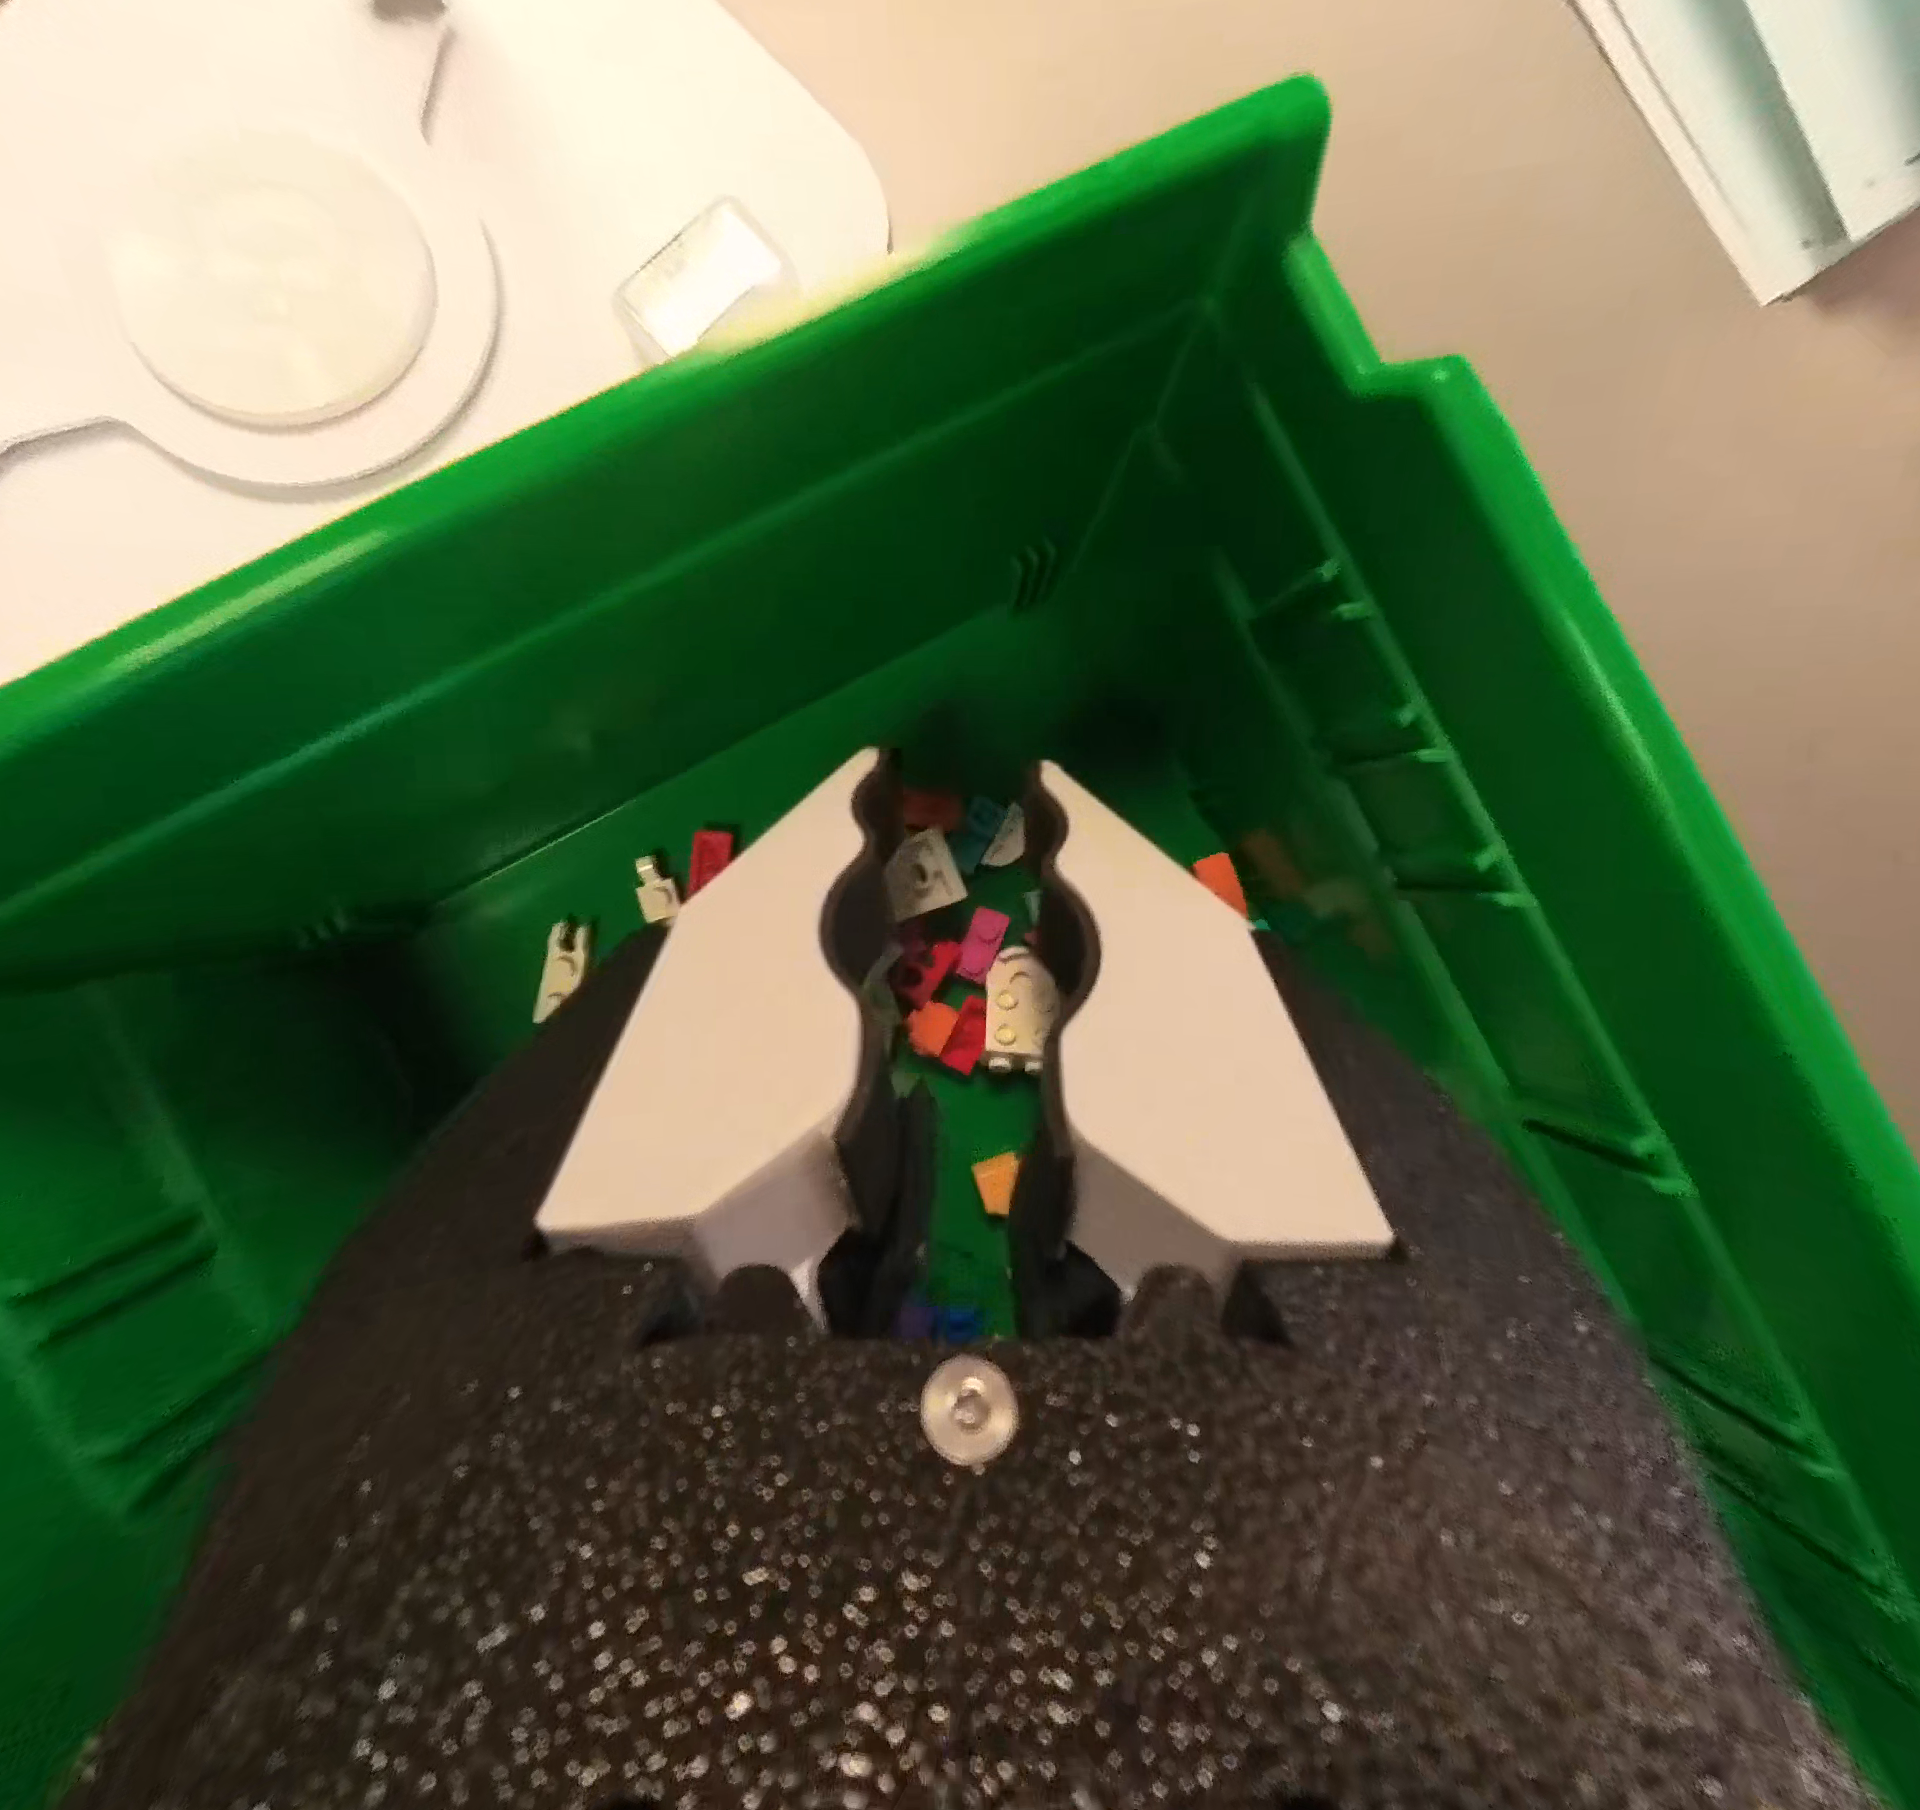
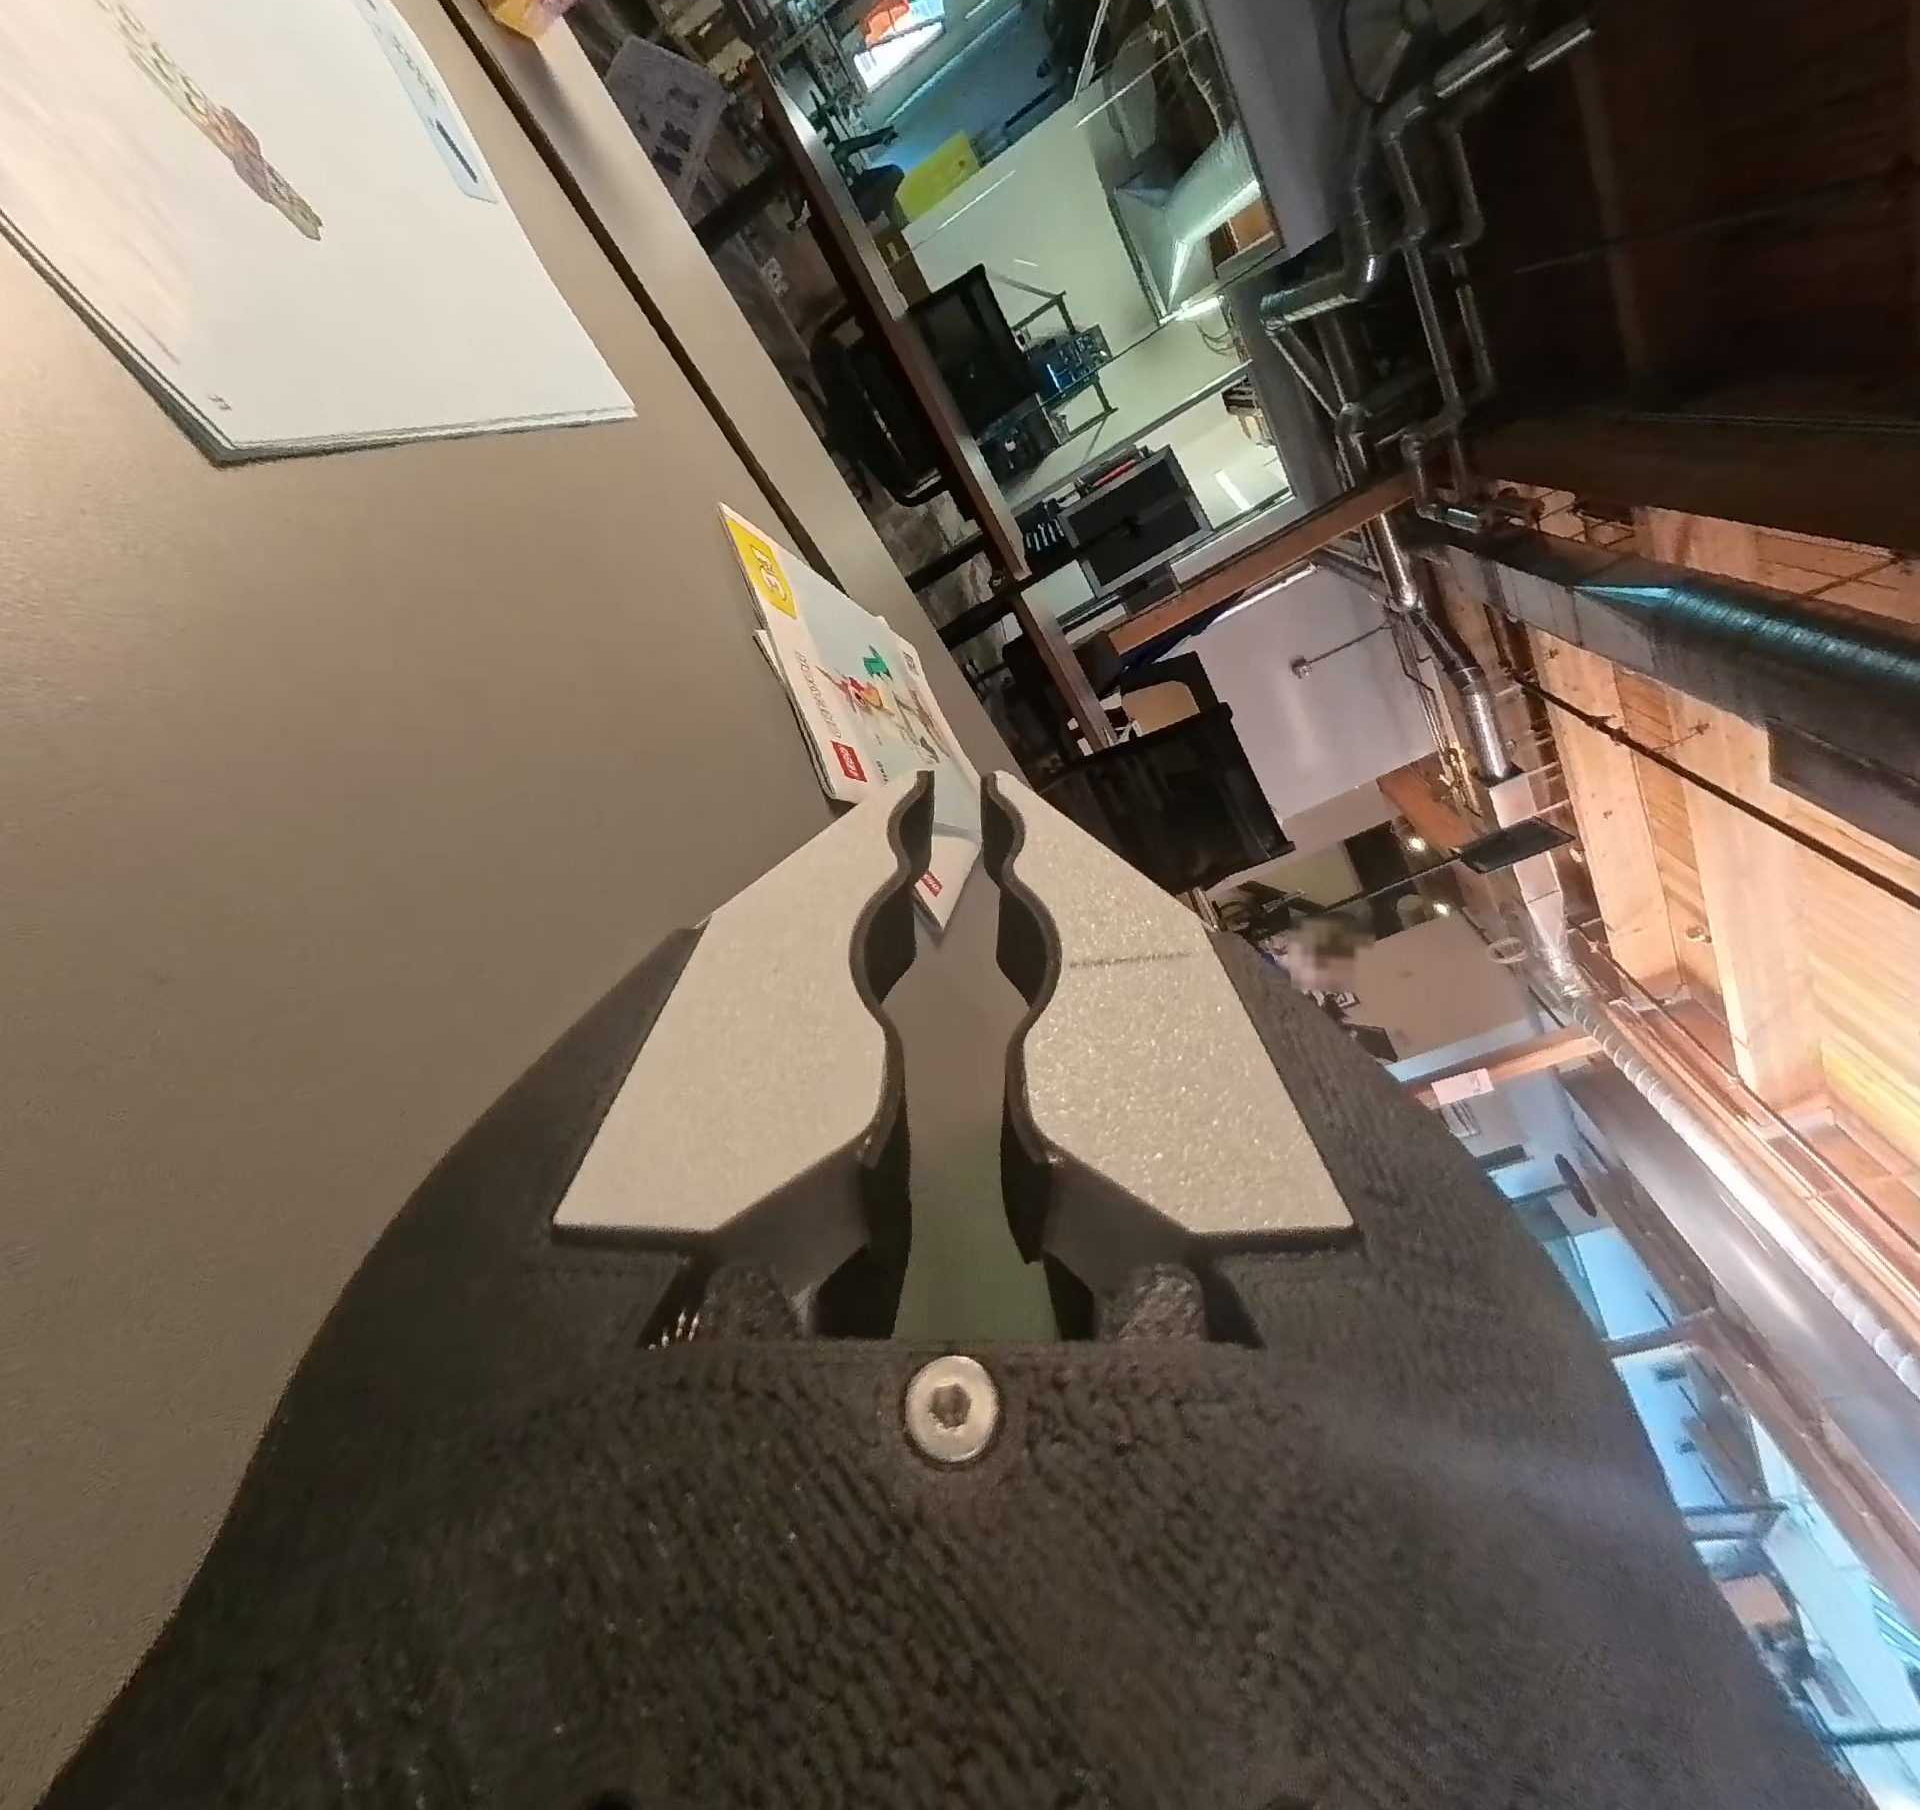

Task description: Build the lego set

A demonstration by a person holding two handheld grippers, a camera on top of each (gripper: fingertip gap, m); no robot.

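A green plastic bin (image 1: 727,534) holds several loose lego pieces (image 1: 961,971) in red, pink, orange, blue and grey. My left gripper (image 1: 961,773) reaches down into the bin, open and empty, with its fingertips just above the pile. A light grey rounded plate (image 1: 1023,1007) and an orange piece (image 1: 997,1184) show between the fingers. Tan clip pieces (image 1: 561,965) lie to the left. My right gripper (image 2: 956,789) hovers over the grey table (image 2: 364,721), rolled sideways, narrowly open and empty.
A white mat with a clear round dish (image 1: 275,295) and a small clear box (image 1: 707,280) lie behind the bin. An open instruction booklet (image 2: 312,233) and stacked booklets (image 2: 862,711) lie on the table near its far edge. A workshop room lies beyond. The tips of one gripper are about 60 cm away from the tips of the other.
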